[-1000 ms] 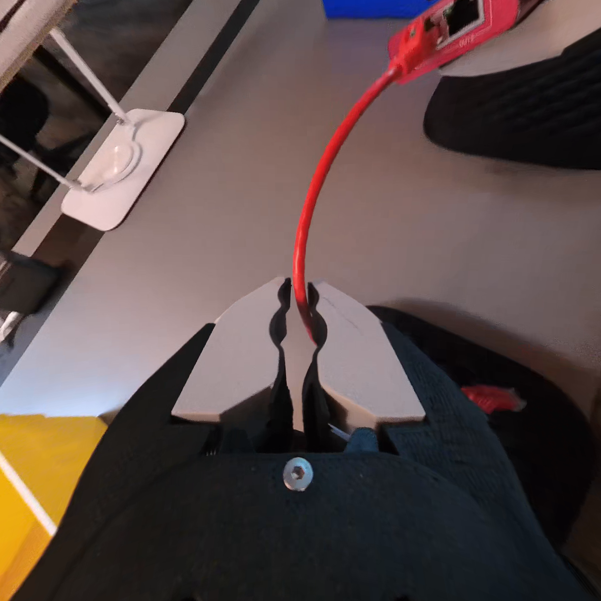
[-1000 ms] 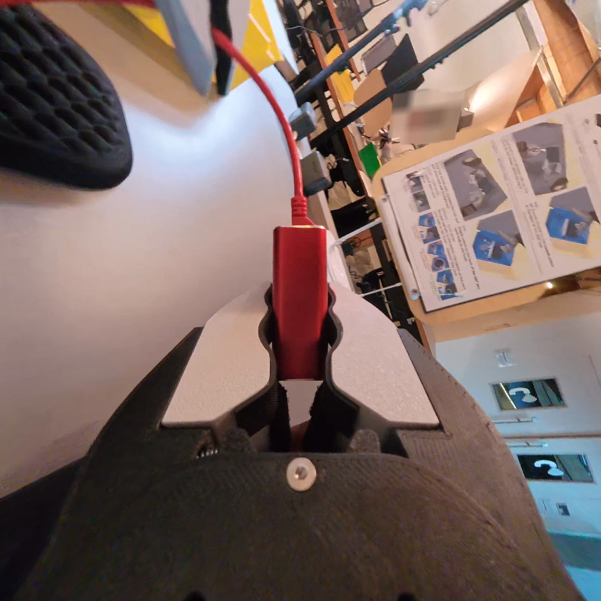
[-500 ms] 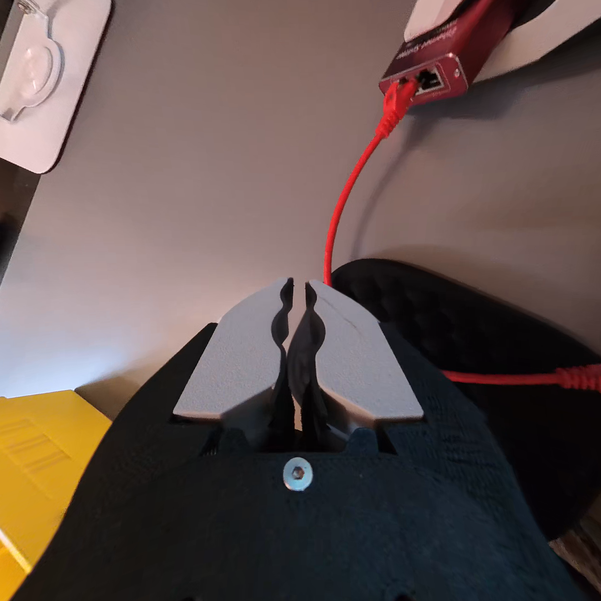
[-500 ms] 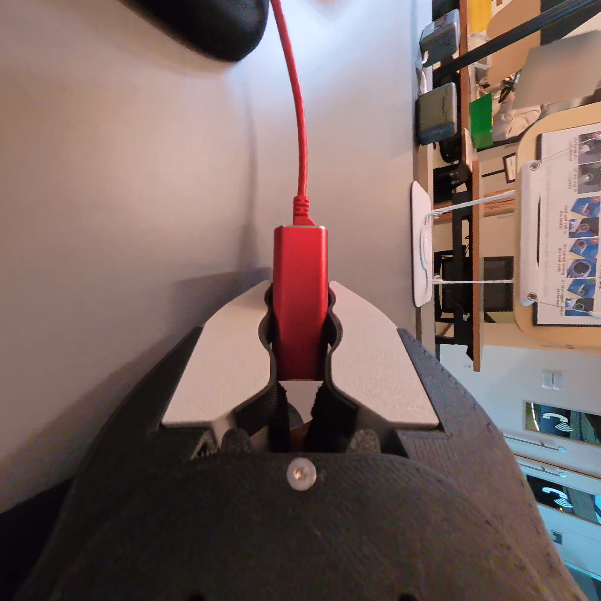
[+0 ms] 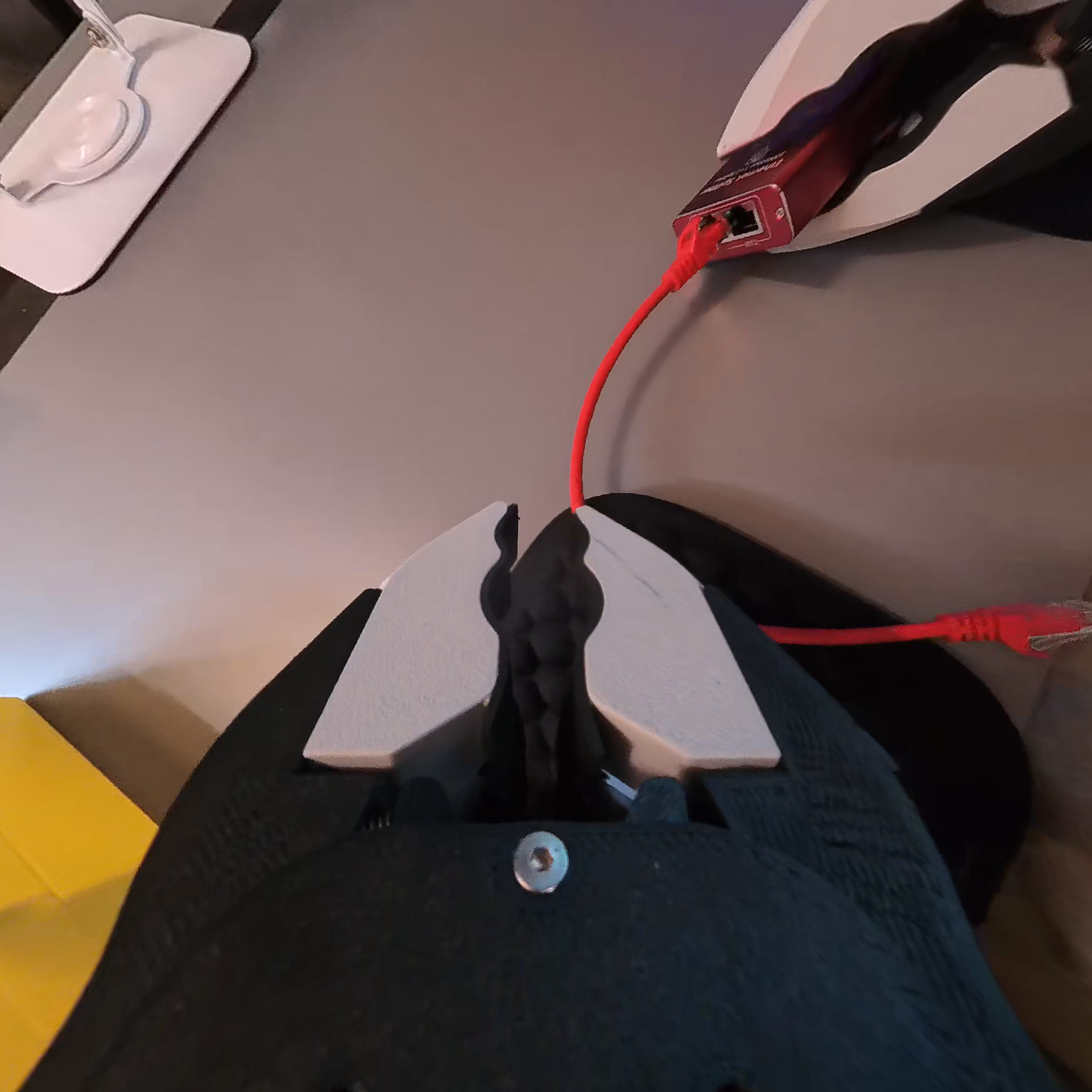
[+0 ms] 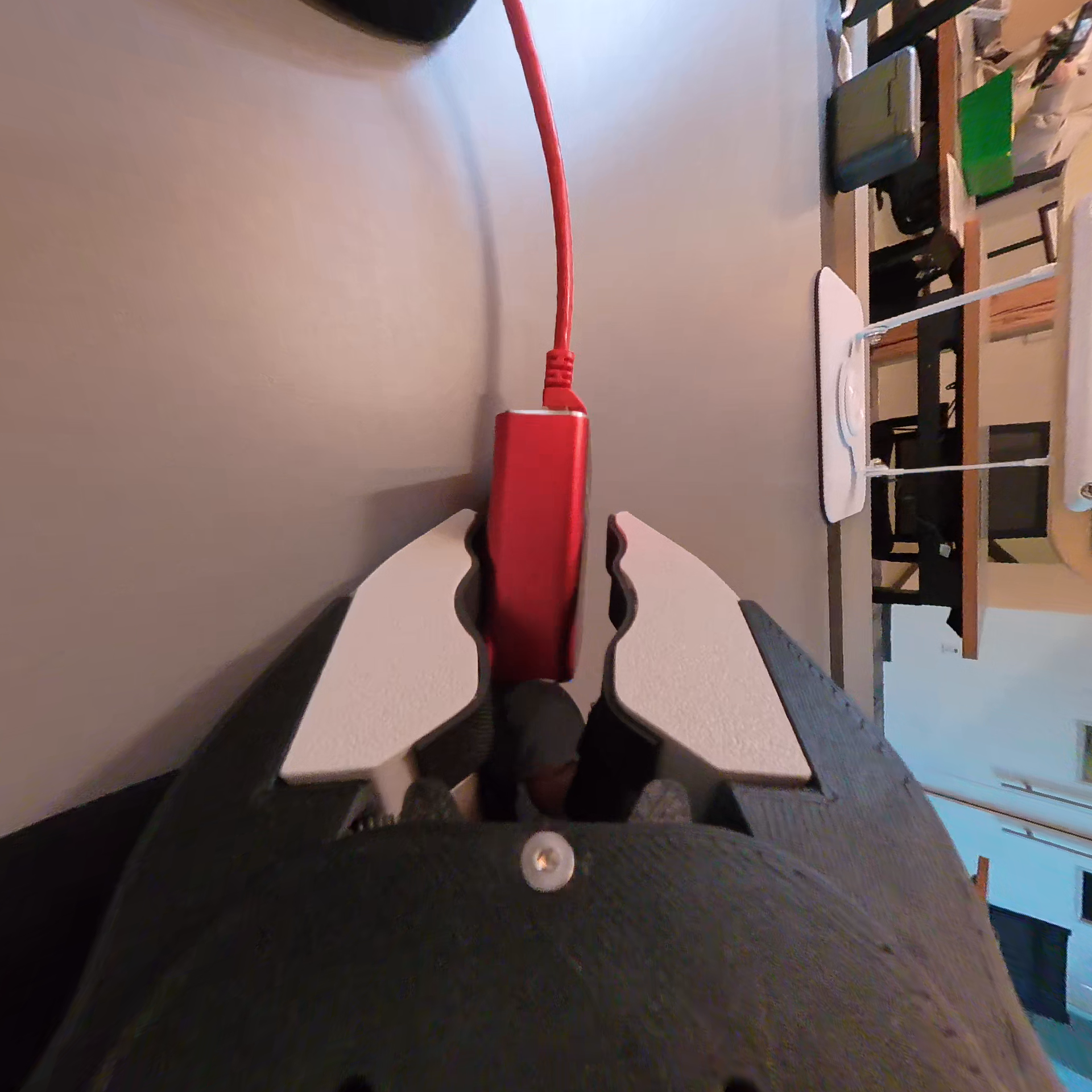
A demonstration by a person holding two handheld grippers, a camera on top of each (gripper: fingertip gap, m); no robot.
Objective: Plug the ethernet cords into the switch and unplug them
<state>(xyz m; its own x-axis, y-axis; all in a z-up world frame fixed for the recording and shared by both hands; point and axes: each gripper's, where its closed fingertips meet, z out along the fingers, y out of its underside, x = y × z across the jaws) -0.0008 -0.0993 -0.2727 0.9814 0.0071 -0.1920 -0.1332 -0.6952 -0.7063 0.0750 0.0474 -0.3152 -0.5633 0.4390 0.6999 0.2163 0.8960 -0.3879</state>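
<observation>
Grey tabletop [image 5: 354, 354], white stand base [image 5: 112, 142], cluttered shelving [image 6: 922, 177] behind

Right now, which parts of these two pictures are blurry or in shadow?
Left wrist view: the right gripper holding the red switch is smeared by motion, and the red cord throws a soft shadow on the grey table. Right wrist view: the switch looks sharp; its shadow darkens the table beside it.
</observation>
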